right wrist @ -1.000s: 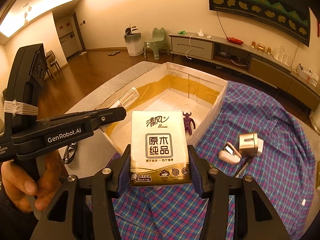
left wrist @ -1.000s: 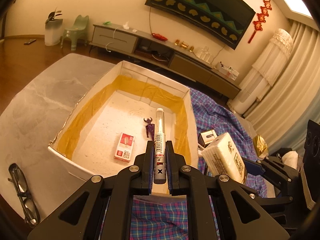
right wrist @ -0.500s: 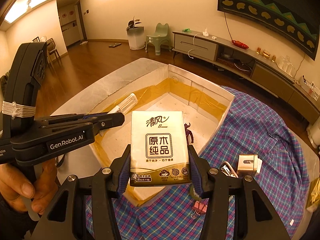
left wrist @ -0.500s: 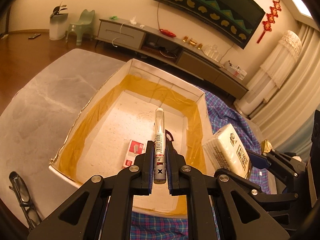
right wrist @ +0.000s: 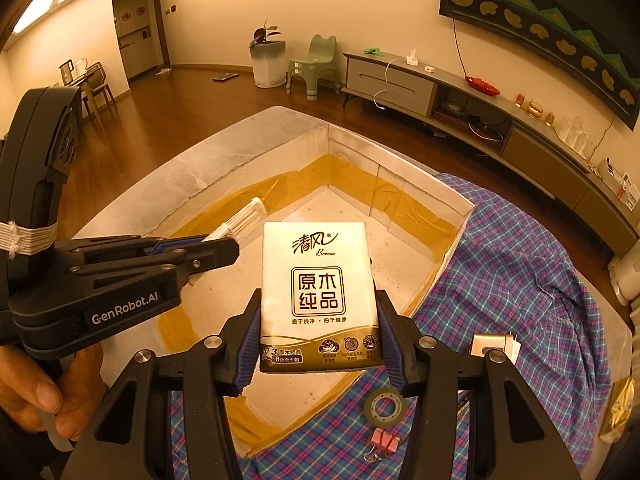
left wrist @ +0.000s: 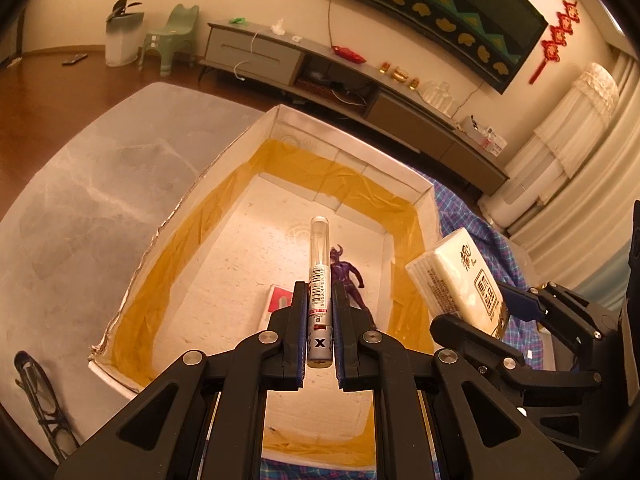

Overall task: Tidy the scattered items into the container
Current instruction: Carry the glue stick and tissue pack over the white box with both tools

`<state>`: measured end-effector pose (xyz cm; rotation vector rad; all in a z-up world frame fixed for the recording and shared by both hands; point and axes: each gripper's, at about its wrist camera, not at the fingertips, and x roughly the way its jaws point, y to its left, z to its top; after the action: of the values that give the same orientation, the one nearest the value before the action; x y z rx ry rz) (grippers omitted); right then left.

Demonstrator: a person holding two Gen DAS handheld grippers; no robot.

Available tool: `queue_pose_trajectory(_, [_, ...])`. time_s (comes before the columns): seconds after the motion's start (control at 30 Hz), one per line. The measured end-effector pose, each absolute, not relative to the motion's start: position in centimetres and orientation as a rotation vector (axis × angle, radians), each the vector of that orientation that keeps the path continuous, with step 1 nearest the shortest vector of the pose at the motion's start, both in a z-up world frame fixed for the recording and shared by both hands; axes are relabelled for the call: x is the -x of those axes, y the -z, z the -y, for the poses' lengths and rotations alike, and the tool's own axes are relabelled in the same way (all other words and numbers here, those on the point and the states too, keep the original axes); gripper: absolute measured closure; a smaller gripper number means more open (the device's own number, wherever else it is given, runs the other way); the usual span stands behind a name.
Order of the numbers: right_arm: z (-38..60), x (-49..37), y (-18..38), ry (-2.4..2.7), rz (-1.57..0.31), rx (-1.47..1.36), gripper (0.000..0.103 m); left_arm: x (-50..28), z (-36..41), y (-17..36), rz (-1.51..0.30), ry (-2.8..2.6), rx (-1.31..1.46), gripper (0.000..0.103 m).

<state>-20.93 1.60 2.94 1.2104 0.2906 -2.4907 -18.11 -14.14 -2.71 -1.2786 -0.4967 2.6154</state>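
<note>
Left wrist view:
Tube: my left gripper (left wrist: 319, 320) is clamped narrow on a clear tube w/ barcode label (left wrist: 319, 276), tip pointing fwd over the container (left wrist: 256, 148).
Container: white foam box w/ yellow tape lining, on grey surface (left wrist: 80, 200).
Inside: purple figurine (left wrist: 348, 280) and red-white small box (left wrist: 278, 306) lie on its floor, just beside each other.
Glasses: on surface, near-left of container (left wrist: 36, 392).

Right wrist view:
Tissue pack: my right gripper (right wrist: 318, 344) holds it wide, pads on both sides of tissue pack (right wrist: 318, 292), upright, above container's near corner.
Cloth: plaid cloth (right wrist: 520, 280) right of container; tape roll (right wrist: 385, 406), pink binder clips (right wrist: 382, 446), charger plug (right wrist: 494, 346) on it.
Hand: my left hand (right wrist: 40, 396) grips the other gripper's handle.
</note>
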Motion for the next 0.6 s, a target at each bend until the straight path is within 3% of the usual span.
queue_pose_trajectory(0.6, [-0.2,26.0,0.6,2.421,-0.394,-1.366,0.050,21.6,14.2,5.9,0.532,-2.504,1.454,0.091])
